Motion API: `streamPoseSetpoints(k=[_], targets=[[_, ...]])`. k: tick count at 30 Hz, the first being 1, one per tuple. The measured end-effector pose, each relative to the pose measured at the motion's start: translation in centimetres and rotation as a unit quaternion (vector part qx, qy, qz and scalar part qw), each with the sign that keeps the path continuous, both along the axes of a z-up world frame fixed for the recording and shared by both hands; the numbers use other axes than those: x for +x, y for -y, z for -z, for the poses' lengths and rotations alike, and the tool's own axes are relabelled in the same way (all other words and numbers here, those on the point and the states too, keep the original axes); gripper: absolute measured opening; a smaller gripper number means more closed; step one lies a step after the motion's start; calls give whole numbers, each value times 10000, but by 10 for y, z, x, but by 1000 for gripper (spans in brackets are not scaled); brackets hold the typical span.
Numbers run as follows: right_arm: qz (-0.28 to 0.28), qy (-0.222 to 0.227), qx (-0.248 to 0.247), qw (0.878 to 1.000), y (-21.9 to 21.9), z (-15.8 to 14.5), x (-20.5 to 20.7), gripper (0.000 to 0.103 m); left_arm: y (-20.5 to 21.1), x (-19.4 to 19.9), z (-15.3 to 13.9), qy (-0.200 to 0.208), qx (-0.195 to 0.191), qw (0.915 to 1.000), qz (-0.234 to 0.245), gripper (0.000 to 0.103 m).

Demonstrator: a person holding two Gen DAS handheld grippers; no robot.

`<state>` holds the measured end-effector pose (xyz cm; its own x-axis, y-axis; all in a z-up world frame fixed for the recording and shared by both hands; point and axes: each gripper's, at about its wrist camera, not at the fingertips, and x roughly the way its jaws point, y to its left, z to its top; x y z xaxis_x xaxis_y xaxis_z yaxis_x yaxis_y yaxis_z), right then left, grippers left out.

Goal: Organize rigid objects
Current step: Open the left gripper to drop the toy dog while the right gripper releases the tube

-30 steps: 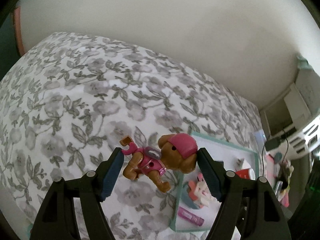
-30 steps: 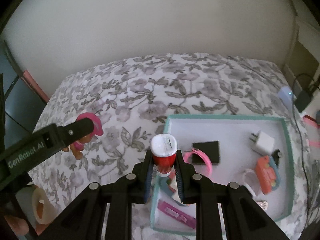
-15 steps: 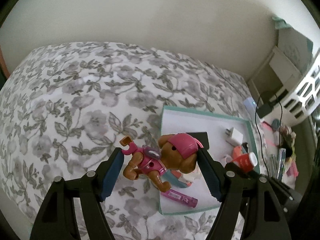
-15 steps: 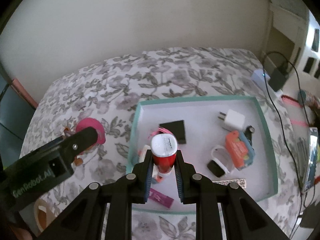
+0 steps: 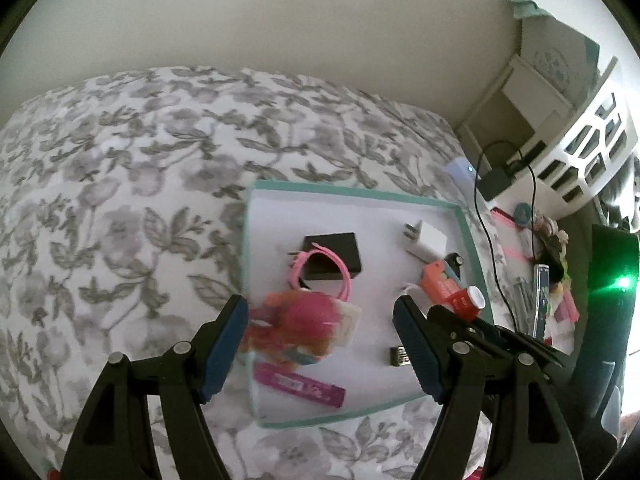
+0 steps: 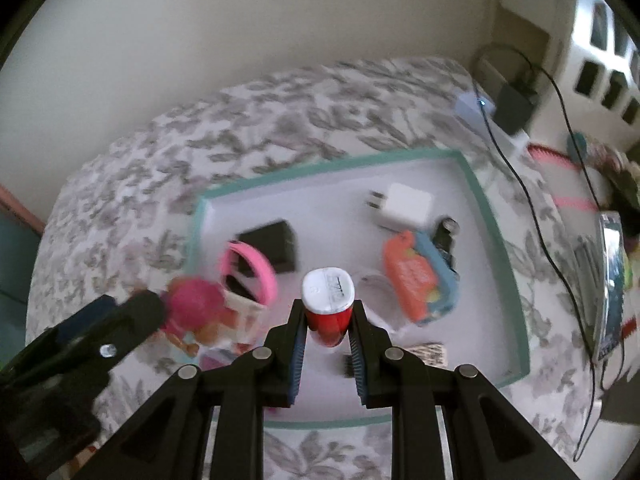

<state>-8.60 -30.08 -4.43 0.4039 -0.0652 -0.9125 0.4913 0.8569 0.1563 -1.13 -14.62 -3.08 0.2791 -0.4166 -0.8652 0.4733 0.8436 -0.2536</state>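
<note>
I'm looking over a grey floral bedspread [image 5: 120, 200] spreading left and far, w/ a plain cream wall [image 5: 280, 20] rising behind it. Far right, a small white box w/ a blue light [image 5: 460, 170] is glowing beside a black adapter [image 5: 496, 184]. Its black cable [image 5: 486, 240] is trailing nearer along the bed's right edge. A white lattice basket [image 5: 560, 152] is standing further right, and a green light [image 5: 622, 282] is shining nearer.

left wrist: looks steeply down past its fingers | right wrist: likewise, close above | shared: teal-rimmed tray [image 5: 467, 227] [image 6: 487, 204] ahead of both
</note>
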Motion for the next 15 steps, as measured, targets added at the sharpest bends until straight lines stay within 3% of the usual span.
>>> streamPoseSetpoints(k=[4,11,15], targets=[[161,-106,120,9997,15,8,-5,22,9,-4,6,-199,-114,9996,154,76],[200,-171,298,9992,21,18,-5,23,0,1,3,103,220,9997,-18,76],[210,-200,294,9991,20,20,-5,34,-15,11,8,209,514,9980,-294,77]])
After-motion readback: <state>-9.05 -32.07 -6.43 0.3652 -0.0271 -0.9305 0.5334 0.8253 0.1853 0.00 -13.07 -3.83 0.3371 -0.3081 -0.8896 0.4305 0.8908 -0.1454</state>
